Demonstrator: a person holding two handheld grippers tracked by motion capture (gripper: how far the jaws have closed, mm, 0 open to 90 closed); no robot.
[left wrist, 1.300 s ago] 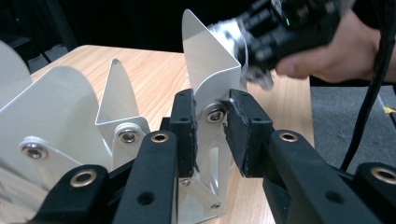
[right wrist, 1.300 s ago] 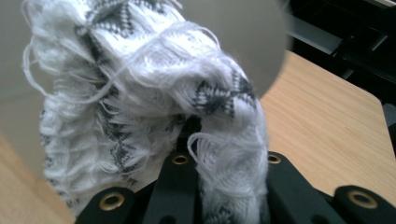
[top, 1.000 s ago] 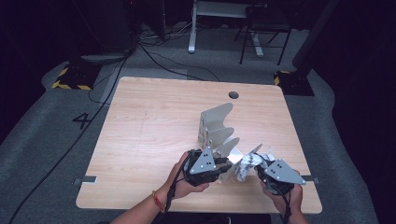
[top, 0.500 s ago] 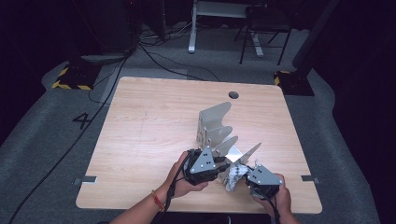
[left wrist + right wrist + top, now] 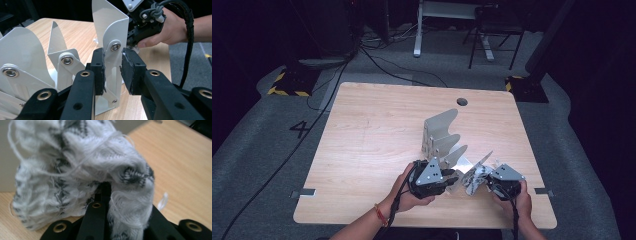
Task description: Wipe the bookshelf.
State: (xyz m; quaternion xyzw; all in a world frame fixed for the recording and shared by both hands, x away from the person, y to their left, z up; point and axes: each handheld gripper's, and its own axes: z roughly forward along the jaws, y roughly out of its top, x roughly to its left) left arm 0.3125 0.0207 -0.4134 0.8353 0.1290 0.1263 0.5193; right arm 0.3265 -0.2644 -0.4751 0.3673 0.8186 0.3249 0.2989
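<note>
- Table (image 5: 372, 150): work stays at its 5 o'clock corner.
- Rack (image 5: 442, 135): white metal, its fins fanning toward you; keep it from sliding.
- Left gripper (image 5: 112, 68): jaws straddle one fin, the left pad touching, the right pad apart. Close fully before pulling.
- Right gripper (image 5: 106, 192): clamped on the knitted cloth (image 5: 82, 170), at the rack's 4 o'clock. Feed it between fins slowly.

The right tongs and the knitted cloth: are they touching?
Touching. In the right gripper view, the right tongs are shut on the white and grey knitted cloth, whose folds wrap around both jaws.
</note>
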